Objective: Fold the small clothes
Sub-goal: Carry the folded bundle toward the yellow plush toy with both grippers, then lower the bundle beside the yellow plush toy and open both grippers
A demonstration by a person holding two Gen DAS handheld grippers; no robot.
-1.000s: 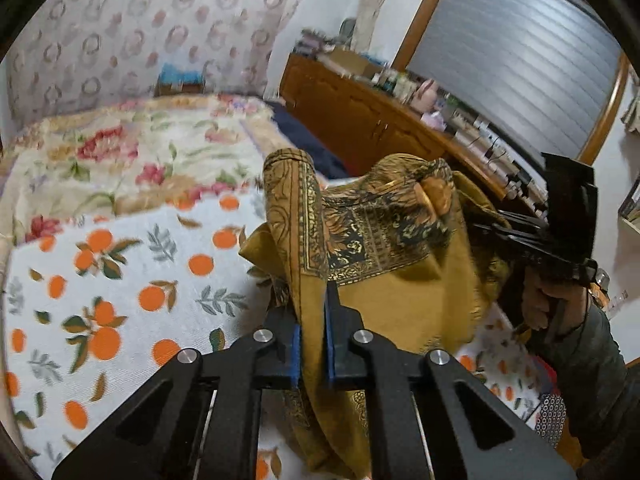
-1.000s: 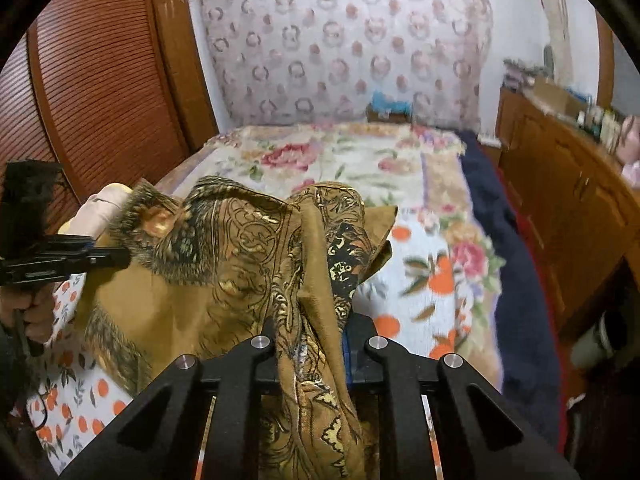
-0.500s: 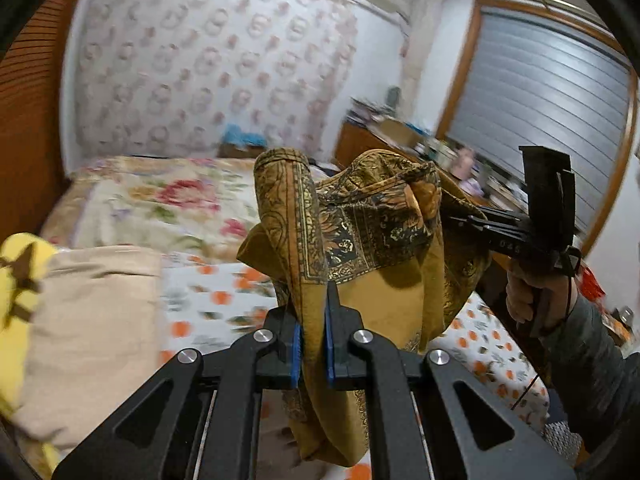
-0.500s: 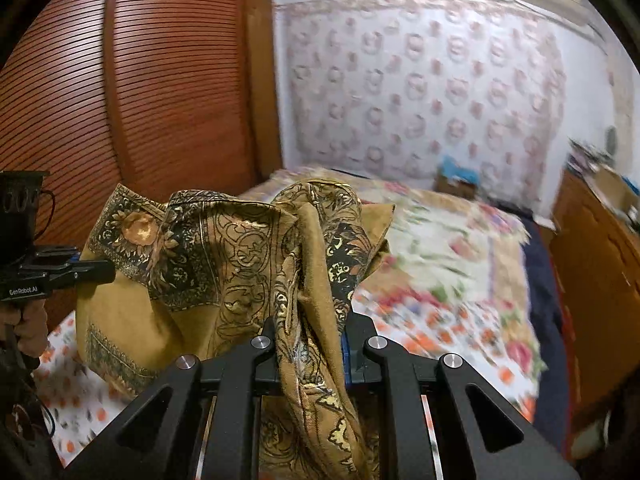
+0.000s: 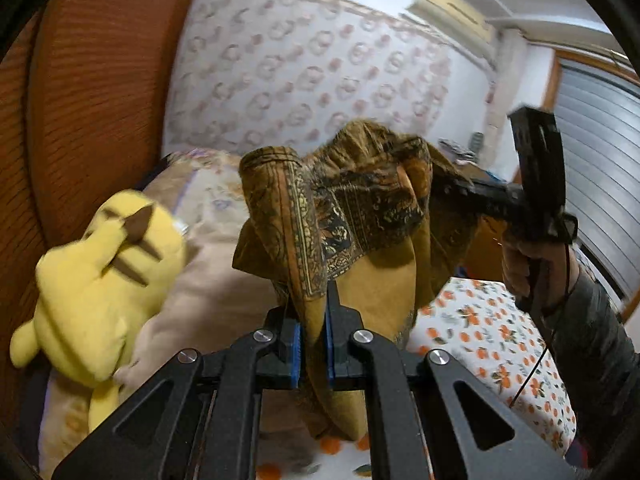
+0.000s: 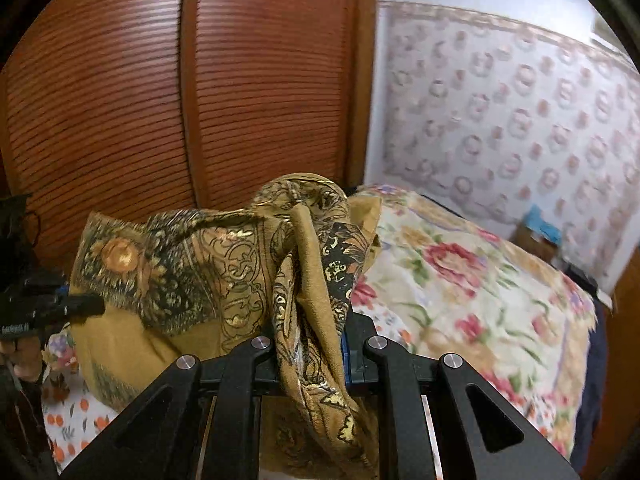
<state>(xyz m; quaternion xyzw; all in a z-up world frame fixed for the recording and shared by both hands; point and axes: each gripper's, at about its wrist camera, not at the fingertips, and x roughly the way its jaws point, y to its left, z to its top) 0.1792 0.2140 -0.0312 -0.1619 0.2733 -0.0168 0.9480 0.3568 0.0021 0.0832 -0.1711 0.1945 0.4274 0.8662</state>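
I find both the left gripper point(image 5: 310, 336) and right gripper point(image 6: 310, 354) clamped on the mustard paisley scarf point(image 5: 360, 216); it hangs limp, light and slippery ahead, best held by hemmed corners.

Patterned wallpaper point(image 6: 500, 112), louvred wooden wardrobe point(image 6: 160, 92)

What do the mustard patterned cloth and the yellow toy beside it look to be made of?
Mustard patterned cloth: looks like a thin woven scarf fabric, soft and matte, with metallic gold print that glints; it bunches and drapes limply. Yellow toy: seems plush, a fuzzy stuffed fabric with soft rounded shape and brown stripes. The blur leaves finer texture open.
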